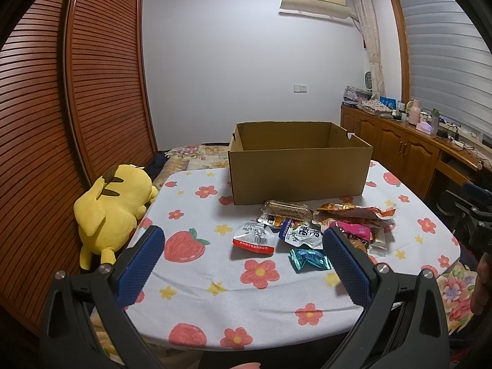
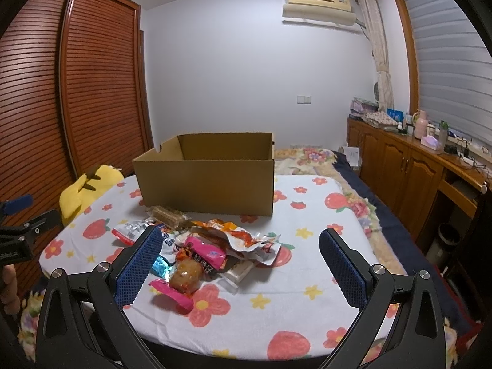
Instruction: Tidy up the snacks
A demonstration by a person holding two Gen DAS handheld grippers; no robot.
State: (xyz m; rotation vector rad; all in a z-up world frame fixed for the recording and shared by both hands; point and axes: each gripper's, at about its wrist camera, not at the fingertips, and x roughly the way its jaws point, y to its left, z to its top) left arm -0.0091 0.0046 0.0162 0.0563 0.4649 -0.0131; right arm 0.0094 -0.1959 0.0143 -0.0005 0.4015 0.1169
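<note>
Right gripper (image 2: 241, 256) wide apart just above snack pile (image 2: 212, 246).

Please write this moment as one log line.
left gripper: open, empty | right gripper: open, empty | snacks: heaped on table | cardboard box: open behind them

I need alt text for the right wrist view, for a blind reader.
A pile of snack packets lies on a flowered tablecloth before an open cardboard box. The open right tool hovers near the pile, holding nothing.
</note>
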